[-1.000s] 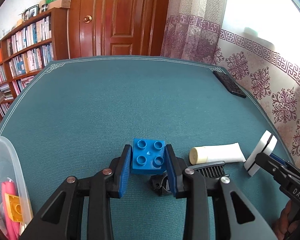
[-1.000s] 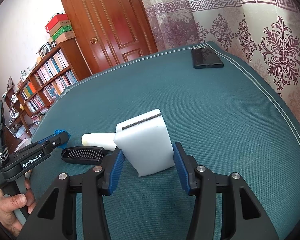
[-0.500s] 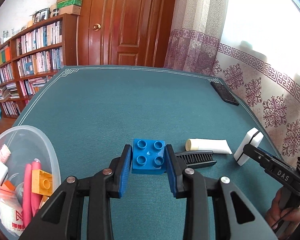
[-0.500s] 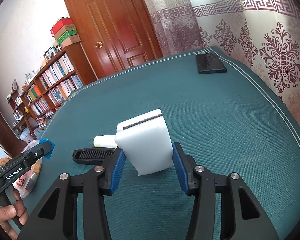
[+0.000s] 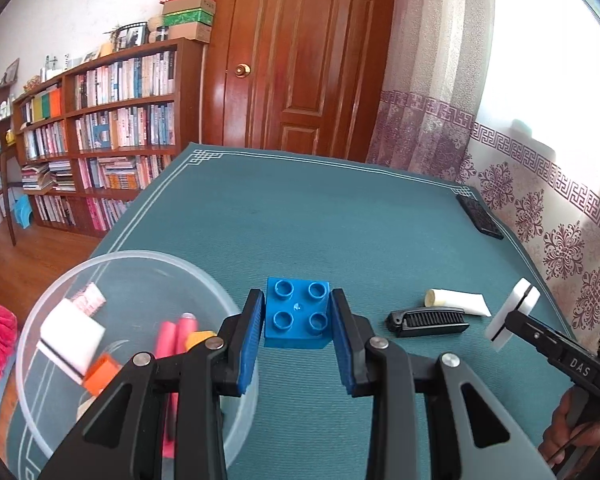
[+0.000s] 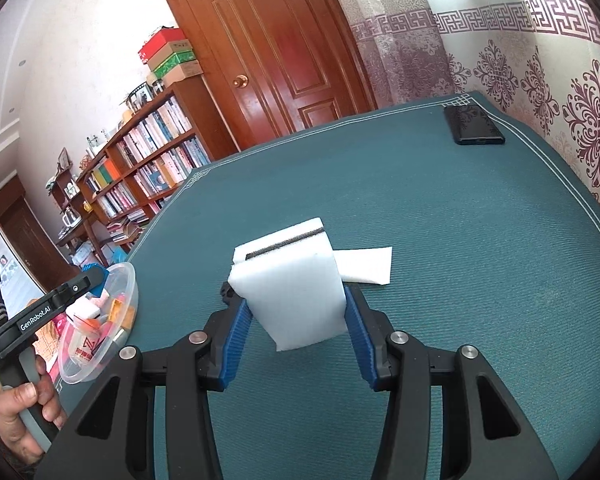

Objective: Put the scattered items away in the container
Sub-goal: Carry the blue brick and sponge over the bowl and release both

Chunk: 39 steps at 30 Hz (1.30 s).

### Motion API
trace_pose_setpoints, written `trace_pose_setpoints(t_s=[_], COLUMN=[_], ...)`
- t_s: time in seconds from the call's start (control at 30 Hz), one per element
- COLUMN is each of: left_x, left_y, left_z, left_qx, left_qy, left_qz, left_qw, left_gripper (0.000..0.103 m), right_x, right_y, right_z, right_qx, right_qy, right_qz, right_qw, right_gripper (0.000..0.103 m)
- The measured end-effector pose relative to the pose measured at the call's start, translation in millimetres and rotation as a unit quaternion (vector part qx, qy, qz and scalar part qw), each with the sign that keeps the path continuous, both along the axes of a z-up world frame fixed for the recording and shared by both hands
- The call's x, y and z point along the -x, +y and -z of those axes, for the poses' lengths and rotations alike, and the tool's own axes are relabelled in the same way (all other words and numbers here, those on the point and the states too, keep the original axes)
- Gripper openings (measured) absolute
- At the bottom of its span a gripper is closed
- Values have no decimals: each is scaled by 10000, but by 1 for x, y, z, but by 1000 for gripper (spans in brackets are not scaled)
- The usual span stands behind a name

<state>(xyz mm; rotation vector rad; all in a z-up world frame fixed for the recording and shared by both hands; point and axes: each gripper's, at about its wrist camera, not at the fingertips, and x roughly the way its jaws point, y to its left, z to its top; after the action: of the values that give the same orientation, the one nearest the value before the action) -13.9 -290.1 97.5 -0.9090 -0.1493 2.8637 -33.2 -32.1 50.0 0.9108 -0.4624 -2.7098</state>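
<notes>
Nearest me, my left gripper (image 5: 296, 322) is closed on a blue brick (image 5: 296, 316), one pad pressed flat to each side wall, studs facing up. I judge the brick light, rigid and a little slick; the flat walls are the right place to hold it, and it should survive a short drop. It hangs just beside the rim of the clear tub (image 5: 148, 258), not yet over it. The tub already holds a white sponge, pink tubes and orange bricks.

My right gripper (image 6: 298, 320) is closed on a white sponge (image 6: 292, 280), held at its lower half. It looks soft and very light, so I expect it to squash and tilt if squeezed hard; a gentle hold low on its broad faces suits it.

Farther out on the green table (image 5: 320, 216) lie a black comb (image 5: 428, 322) and, just behind it, a cream tube (image 5: 456, 303), close together, possibly touching. The tube should give under pressure; the comb looks stiff and thin. At the far edge rests a dark phone (image 6: 474, 125).
</notes>
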Motion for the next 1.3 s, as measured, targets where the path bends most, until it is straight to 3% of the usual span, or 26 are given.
trace_pose_setpoints(t_s=[0.67, 0.83, 1.2, 1.23, 1.3], left_x=[-21, -25, -26, -25, -25], left_y=[-84, -102, -129, -131, -139], left_z=[10, 16, 29, 31, 34], left_qx=[218, 161, 29, -35, -190], left_qy=[-161, -252, -497, -539, -588], left_qz=[-739, -760, -674, -666, -677], left_qw=[9969, 9967, 9965, 9963, 9958], left_gripper=[37, 37, 37, 40, 58], right_x=[-14, -12, -8, -8, -7], right_y=[-63, -86, -162, -167, -178], right_z=[-14, -19, -30, -30, -29], right_qx=[107, 263, 119, 97, 73], right_qy=[78, 128, 221, 220, 206], right_qz=[-647, -831, -1479, -1512, -1574], right_qw=[9978, 9961, 9887, 9882, 9873], right_gripper=[50, 50, 50, 50, 50])
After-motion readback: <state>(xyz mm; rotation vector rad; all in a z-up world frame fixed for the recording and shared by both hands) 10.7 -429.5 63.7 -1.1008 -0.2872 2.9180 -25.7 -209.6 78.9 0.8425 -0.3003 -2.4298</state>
